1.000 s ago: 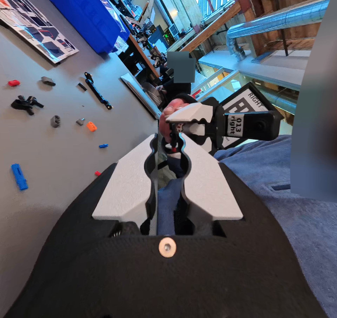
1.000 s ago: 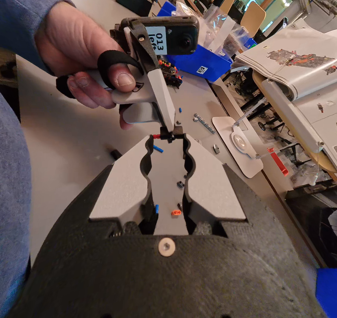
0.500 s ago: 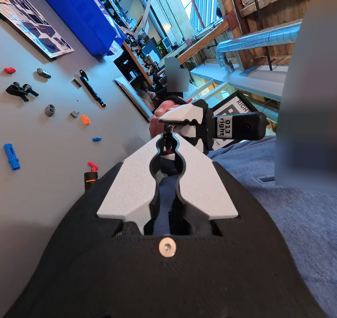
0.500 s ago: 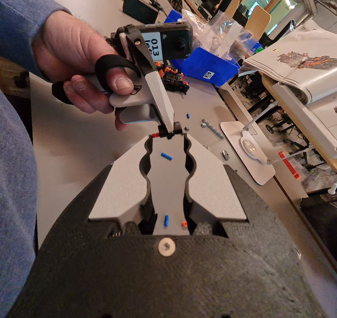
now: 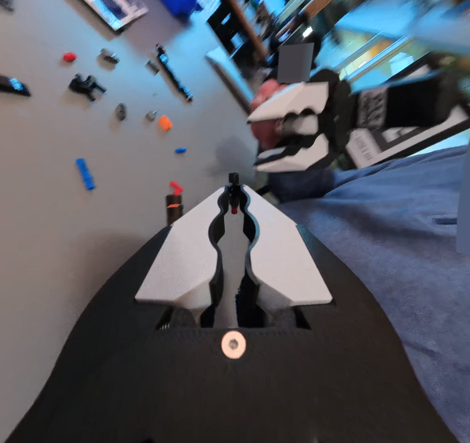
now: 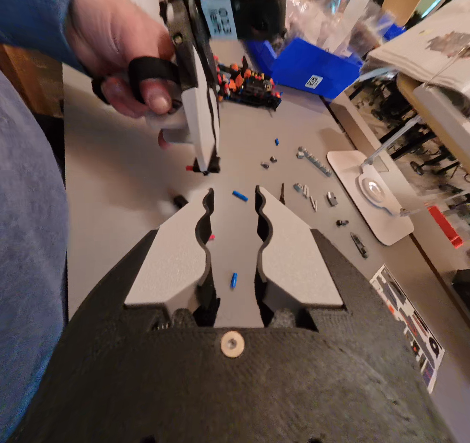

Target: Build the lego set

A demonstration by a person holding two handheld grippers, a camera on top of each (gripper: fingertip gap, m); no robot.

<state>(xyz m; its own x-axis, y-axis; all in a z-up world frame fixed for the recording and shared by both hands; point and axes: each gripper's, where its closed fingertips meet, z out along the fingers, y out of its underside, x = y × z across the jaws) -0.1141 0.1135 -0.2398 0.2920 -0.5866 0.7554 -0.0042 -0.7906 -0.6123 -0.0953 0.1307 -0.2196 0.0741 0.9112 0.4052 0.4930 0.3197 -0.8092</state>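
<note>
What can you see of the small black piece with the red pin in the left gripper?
The small black piece is a tiny plastic assembly pinched at the very tips of the left gripper, off the table. A black knob sticks out past the tips; a red pin end points back between the fingers. In the right wrist view the red end pokes out sideways. The right gripper is open, not touching it.

Your left gripper (image 6: 206, 170) hangs at upper centre of the right wrist frame, above the table (image 6: 122, 176); loose pieces (image 6: 309, 199) lie right of it, bin (image 6: 315, 72) behind.
</note>
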